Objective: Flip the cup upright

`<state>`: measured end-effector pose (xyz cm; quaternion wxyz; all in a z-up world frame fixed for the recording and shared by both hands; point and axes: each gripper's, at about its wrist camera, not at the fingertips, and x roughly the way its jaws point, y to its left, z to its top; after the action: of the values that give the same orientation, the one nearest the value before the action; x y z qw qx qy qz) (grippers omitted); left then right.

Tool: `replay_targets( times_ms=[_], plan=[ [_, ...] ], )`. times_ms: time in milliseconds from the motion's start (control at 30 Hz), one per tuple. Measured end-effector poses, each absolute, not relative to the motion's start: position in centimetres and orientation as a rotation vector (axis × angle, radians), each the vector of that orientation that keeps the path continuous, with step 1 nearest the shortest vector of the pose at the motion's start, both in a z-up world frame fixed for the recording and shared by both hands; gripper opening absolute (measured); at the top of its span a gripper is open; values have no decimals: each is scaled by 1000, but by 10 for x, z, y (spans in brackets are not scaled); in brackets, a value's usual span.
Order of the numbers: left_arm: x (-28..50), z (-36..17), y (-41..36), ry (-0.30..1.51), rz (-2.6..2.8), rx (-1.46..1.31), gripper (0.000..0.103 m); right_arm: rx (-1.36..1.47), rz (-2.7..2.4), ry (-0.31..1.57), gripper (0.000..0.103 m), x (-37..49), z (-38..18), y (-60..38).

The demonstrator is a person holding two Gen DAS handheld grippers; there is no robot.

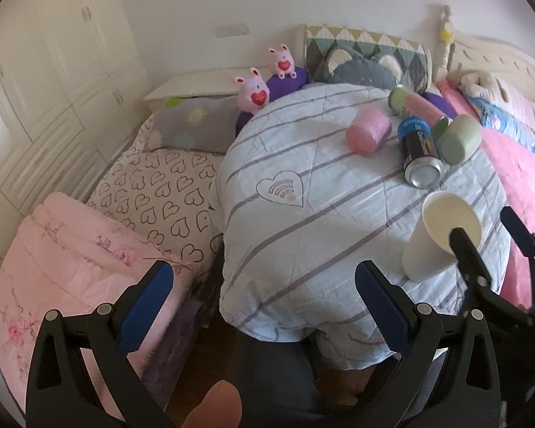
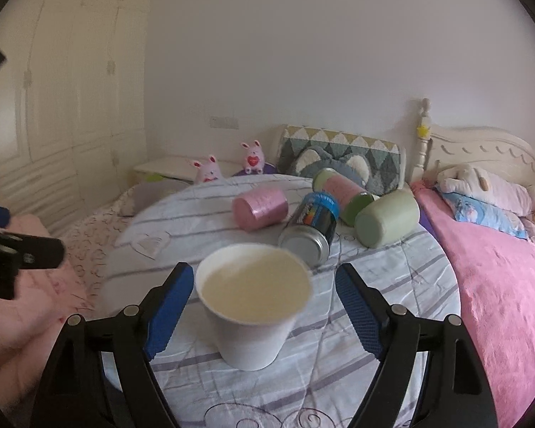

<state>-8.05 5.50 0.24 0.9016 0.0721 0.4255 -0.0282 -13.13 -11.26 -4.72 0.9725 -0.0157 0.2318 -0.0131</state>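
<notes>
cup (image 2: 253, 306): white paper one, standing mouth up on the striped quilt (image 2: 374, 339), so the flip itself looks basically done

where it sits: near edge of the quilt, in front of the can (image 2: 312, 228), well apart from the pink cup (image 2: 260, 208) and the green cup (image 2: 387, 217)

right gripper (image 2: 264, 306): jaws spread wide on either side of the cup, pads not touching it as far as I can tell, so it's holding nothing

left gripper (image 1: 264, 306): jaws wide open too, nothing between them, hanging off to the side over the quilt's near edge, well away from the cup

stability: cup seems to stand on its own in both views, maybe a hair tilted on the soft bedding, hard to say with the fisheye

other stuff: can, pink cup, green cup and a pink-and-green bottle (image 2: 339, 189) all lying on their sides further back, looks like nobody's touching them

done: cup upright, grip let go

left: my guess is just backing the right gripper off without bumping the rim, since a light paper cup on a squishy quilt would tip easily

progress: pretty much at the end, I'd say
</notes>
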Motion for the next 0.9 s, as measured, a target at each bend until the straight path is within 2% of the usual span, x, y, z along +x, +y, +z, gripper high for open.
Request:
replay_targets(
  times_ms=[267, 433, 900],
  plan=[
    [-95, 24, 43, 816, -67, 151, 103, 77, 11, 451, 83, -154, -1, -132],
    [-104, 37, 29, 785, -100, 150, 103, 113, -48, 522, 83, -160, 19, -149],
    [-128, 44, 11, 795, -143, 138, 103, 204, -130, 687, 83, -169, 4, -190]
  ],
)
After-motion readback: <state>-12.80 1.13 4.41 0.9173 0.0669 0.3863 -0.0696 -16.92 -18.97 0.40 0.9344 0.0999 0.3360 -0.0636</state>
